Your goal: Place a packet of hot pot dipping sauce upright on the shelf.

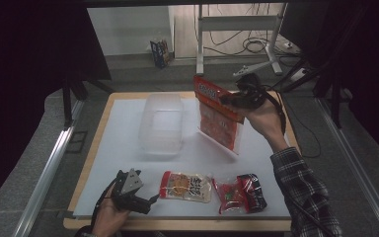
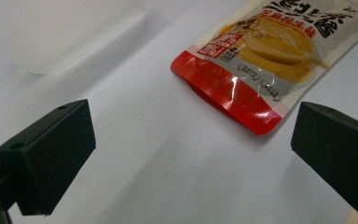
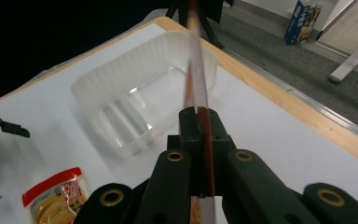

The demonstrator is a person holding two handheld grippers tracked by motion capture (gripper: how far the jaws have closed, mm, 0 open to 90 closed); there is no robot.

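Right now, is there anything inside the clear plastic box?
No, the clear plastic box shows just its bare ridged bottom; the red snack bag hangs beside it.

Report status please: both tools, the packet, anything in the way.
Right tool shut on red packet, lifted beside clear tub. Left tool open, low near yellow packet. Tub empty, nothing blocking.

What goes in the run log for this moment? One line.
right gripper: shut on red snack bag, lifted beside clear tub | left gripper: open, near yellow pouch
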